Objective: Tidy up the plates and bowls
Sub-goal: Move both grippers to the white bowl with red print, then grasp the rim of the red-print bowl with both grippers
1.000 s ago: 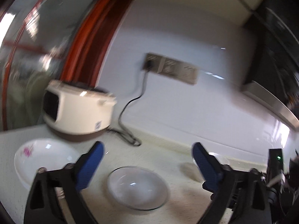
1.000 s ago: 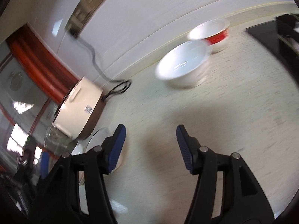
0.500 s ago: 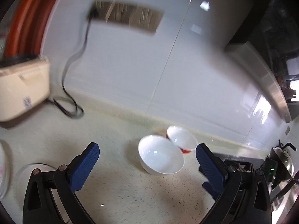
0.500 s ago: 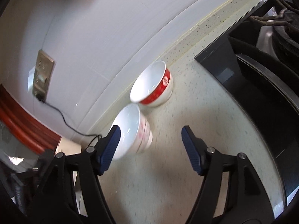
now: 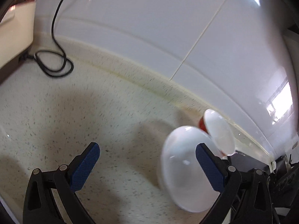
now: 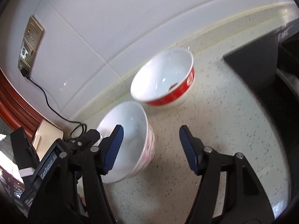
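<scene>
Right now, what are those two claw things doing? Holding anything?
Left gripper: open, holding nothing; its jaws stand wide beside the white bowl.
Right gripper: open, holding nothing; the white bowl's rim sits between its jaws.

Speckled countertop; black cord coiled near wall; wall socket.
</scene>
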A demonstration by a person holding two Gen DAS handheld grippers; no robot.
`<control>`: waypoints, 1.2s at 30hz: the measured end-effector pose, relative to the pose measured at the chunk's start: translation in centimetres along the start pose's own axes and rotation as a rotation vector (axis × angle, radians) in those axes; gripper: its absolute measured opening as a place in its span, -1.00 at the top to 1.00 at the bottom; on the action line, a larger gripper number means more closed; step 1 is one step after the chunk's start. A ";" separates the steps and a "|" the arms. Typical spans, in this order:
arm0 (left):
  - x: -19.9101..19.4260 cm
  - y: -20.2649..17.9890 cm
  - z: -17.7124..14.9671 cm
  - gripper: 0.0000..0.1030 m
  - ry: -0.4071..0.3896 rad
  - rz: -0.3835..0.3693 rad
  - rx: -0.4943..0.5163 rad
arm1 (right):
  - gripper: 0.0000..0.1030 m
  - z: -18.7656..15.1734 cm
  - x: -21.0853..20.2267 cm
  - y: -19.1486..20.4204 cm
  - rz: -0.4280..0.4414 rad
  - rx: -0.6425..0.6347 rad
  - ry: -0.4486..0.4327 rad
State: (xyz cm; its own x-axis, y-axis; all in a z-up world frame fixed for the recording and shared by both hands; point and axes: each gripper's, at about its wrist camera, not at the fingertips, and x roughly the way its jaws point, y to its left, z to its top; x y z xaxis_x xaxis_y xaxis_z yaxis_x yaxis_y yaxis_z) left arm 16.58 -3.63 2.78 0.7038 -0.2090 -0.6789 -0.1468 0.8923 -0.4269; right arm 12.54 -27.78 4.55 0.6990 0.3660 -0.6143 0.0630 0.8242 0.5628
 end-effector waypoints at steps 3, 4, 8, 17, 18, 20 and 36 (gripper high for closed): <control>0.2 0.8 -0.2 -1.00 -0.001 -0.005 -0.029 | -0.27 -0.4 -0.1 0.2 -0.016 -0.020 0.004; 0.2 0.7 -0.3 -1.00 -0.003 -0.005 -0.023 | -0.25 -0.3 0.1 0.1 -0.015 -0.019 0.009; 0.7 0.4 -0.6 -1.00 -0.013 0.016 0.006 | -0.13 -0.6 0.7 -0.1 -0.008 -0.013 0.049; 0.9 0.8 -1.1 -0.96 0.008 0.040 -0.012 | 0.01 -0.9 1.3 0.2 0.023 -0.019 0.092; 0.8 0.8 -1.0 -0.95 0.010 0.041 -0.011 | 0.04 -0.9 1.4 0.2 0.025 -0.023 0.093; 0.7 0.9 -1.1 -0.94 0.013 0.037 -0.009 | 0.14 -1.1 1.3 0.6 0.032 -0.035 0.091; 0.4 -1.4 -2.0 0.62 0.049 -0.047 0.146 | 0.60 -2.0 0.9 1.8 0.018 -0.072 0.091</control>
State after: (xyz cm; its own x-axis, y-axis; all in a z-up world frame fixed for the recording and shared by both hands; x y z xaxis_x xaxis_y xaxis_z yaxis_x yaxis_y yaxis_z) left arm 15.67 -5.73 1.91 0.6722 -0.2678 -0.6903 -0.0097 0.9290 -0.3698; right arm 11.91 -25.14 3.88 0.6317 0.4161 -0.6541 -0.0025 0.8448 0.5351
